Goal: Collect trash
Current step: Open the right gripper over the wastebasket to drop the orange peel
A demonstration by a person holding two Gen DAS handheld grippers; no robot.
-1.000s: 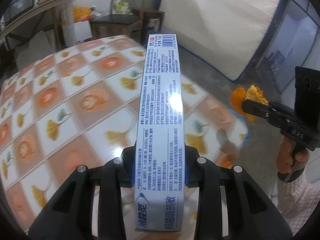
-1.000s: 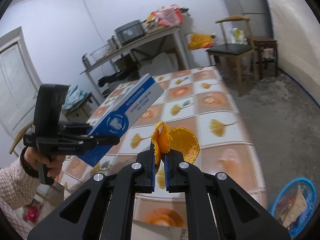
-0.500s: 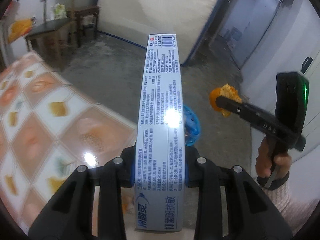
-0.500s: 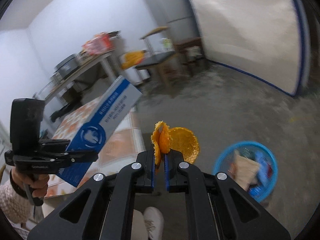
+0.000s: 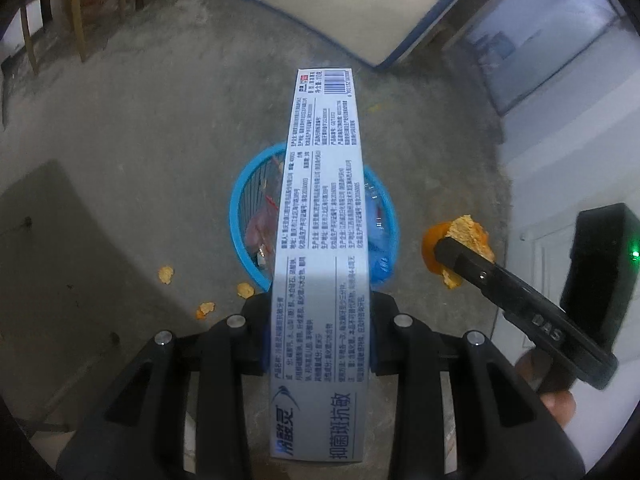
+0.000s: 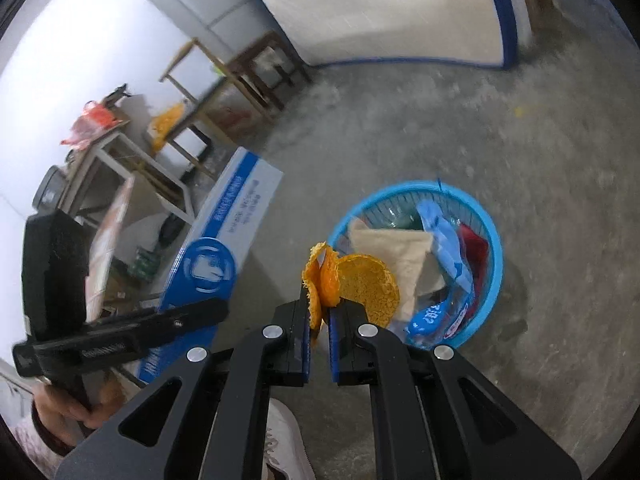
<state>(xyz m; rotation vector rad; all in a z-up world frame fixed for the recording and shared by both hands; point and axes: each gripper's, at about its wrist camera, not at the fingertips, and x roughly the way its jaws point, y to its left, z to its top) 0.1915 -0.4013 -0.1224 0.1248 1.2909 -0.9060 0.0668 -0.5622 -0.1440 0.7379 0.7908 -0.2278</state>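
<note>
Long white-and-blue cardboard toothpaste box [image 5: 320, 240], light but crushable, clamped across its near end by the left gripper [image 5: 318, 332]; torn orange peel [image 6: 324, 280], soft and limp, pinched in the near-closed right gripper [image 6: 319, 320]. Round blue plastic waste basket [image 6: 494, 240] lies just beyond both claws.

Long toothpaste box [image 5: 320, 216] and orange peel [image 6: 348, 280] — both above the blue basket [image 6: 494, 280]

I see a toothpaste box [image 5: 320, 216] of smooth printed cardboard with a slight sheen. The orange peel [image 6: 352, 280] looks pithy and rough inside, waxy outside. At my twelve o'clock the basket [image 5: 234, 216] is glossy slatted plastic, on a floor [image 5: 140, 140] of rough, matt concrete. The fingers [image 6: 298, 340] are matt black plastic with shiny metal screws.
</note>
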